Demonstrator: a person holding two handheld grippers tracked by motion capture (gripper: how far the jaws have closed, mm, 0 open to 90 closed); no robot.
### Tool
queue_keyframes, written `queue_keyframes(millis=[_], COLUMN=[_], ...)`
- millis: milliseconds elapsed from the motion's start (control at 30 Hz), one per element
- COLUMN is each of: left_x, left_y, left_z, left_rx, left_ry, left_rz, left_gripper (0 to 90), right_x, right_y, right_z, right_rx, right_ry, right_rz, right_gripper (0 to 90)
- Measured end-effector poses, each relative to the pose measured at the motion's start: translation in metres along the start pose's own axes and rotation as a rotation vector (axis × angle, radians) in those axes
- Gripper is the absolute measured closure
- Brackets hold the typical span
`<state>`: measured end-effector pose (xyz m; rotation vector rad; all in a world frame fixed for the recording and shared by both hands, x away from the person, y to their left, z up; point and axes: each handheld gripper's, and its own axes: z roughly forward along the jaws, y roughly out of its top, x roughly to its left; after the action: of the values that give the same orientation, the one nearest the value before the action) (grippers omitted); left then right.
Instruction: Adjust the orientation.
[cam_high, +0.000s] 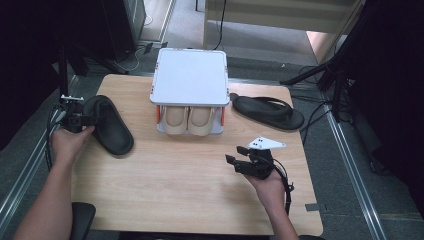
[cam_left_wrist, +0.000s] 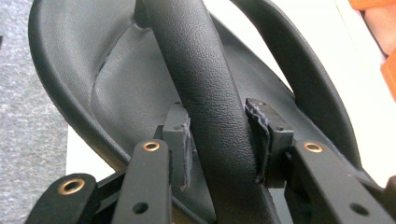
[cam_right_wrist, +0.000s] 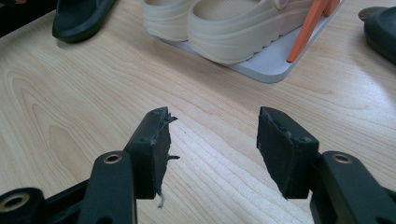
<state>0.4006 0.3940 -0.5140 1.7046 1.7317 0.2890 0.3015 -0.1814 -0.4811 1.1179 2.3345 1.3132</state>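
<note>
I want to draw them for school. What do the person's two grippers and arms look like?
Both grippers are black. The right gripper carries a pale grey three-cornered plate on top, and a black cable trails from it. The left gripper has a small white piece on top. Up close, each has two black jaws with brass-coloured rivets and frayed dark pads. The forearms are bare, no sleeves.

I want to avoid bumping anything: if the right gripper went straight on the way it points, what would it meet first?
Bare table at first, then probably the beige shoes on the grey rack; the right gripper is open and empty. Depth is unclear.
</note>
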Motion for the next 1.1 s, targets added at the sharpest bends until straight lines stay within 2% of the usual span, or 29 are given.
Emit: queue_keyframes(millis=[100,133,200,300,500,667,900,1100], left_x=[0.001,0.001,-0.001,-0.002,-0.009,-0.019,-0.034,-0.051], left_y=[0.001,0.002,0.002,0.003,0.005,0.005,0.002,-0.004], left_z=[-0.002,-0.004,-0.004,-0.007,-0.014,-0.021,-0.031,-0.041], left_rx=[-0.006,-0.005,-0.008,-0.006,-0.015,-0.005,-0.019,-0.024], left_ry=[0.001,-0.008,0.0,-0.024,-0.05,-0.059,-0.086,-0.106], left_rz=[-0.01,-0.007,0.007,-0.016,-0.005,0.018,0.021,0.056], left_gripper=[68.4,69.9,70.8,70.8,70.8,70.7,70.3,70.3], right_x=[0.0,0.0,0.0,-0.001,-0.001,-0.002,-0.003,-0.004], right_y=[0.0,0.0,0.0,0.0,0.001,0.002,0.004,0.007], right_z=[0.0,0.0,-0.001,-0.001,-0.001,0.0,0.001,0.003], right_rx=[-0.001,-0.001,-0.001,-0.001,-0.004,-0.005,-0.007,-0.006], right_ry=[0.0,0.0,-0.001,-0.001,0.0,0.002,0.009,0.012], right_rz=[0.001,0.001,0.002,0.003,0.0,-0.001,-0.005,-0.004], right_gripper=[45.9,45.9,45.9,45.9,45.9,45.9,45.9,45.9])
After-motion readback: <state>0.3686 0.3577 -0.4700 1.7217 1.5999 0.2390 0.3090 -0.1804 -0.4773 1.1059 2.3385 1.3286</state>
